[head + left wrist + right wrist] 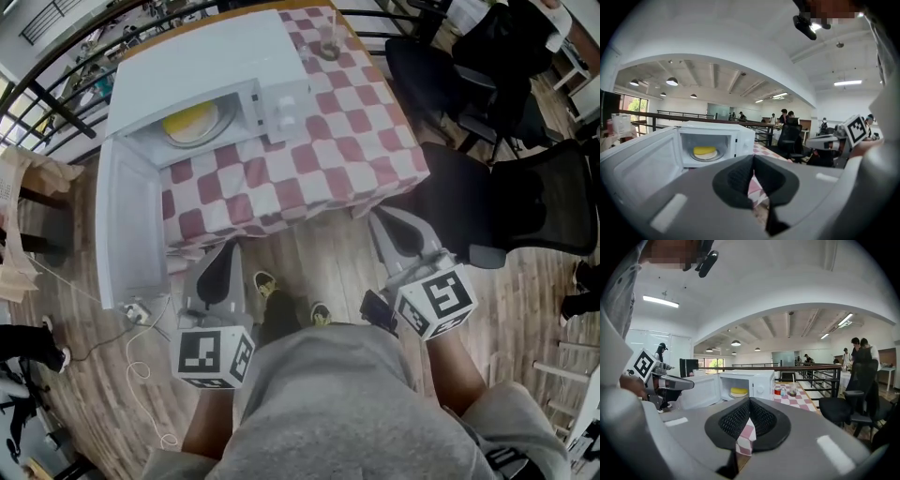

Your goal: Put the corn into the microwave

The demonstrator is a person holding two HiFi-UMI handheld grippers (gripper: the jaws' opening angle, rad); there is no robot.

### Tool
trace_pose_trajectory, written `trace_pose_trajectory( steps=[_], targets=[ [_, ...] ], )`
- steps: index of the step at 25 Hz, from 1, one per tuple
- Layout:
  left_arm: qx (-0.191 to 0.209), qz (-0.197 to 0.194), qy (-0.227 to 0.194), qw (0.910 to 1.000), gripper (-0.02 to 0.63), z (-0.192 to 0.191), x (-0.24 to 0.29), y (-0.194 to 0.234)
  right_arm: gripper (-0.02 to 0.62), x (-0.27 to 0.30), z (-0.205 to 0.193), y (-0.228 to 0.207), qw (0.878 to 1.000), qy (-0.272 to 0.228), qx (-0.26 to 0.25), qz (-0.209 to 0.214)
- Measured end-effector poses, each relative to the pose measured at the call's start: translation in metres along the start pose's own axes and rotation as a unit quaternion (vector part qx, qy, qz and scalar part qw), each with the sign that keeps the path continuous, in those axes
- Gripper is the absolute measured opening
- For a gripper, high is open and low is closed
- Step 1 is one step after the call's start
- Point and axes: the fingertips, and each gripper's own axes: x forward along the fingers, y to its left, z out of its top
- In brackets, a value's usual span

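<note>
On checkered tablecloth, open microwave, wood floor, black chairs

Checkered tablecloth bearing a cup; black chair beside

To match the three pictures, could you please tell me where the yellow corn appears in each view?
Head view: yellow corn inside the white microwave, upper left.
Left gripper view: in the cavity, left of centre.
Right gripper view: just left of centre.
Shared landmark: the microwave's open white door.
</note>
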Motion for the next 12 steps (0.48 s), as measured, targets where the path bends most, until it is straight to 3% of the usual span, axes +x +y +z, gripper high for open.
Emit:
trace_pose_trajectory(
  steps=[12],
  targets=[
    [-0.021,0.015,-0.008,0.9996,0.009,-0.017,-0.056,-0.053,-0.002,-0.069,-0.029,0.01,1.0,0.006,-0.007,0.004]
  ],
)
